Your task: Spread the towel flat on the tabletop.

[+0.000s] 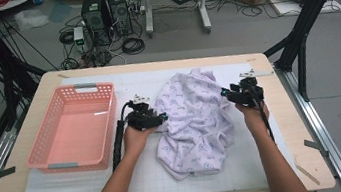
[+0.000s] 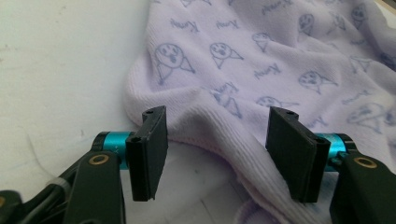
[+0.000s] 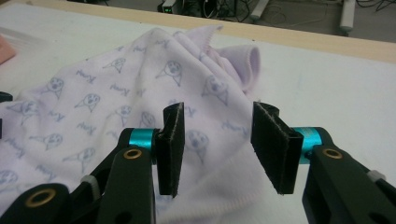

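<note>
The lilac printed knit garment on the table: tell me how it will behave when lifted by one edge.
The lilac printed knit garment lies crumpled in soft folds, so it will probably droop and hang limp. It looks thin, so likely light. Its ribbed hem should give the fingers some purchase.

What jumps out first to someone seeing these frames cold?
The crumpled lilac garment with blue cartoon prints, heaped mid-table on the white mat. The left gripper sits at its left edge and the right gripper at its right edge, both with jaws apart and cloth lying between them ungripped. Next, the empty pink basket at the table's left.
</note>
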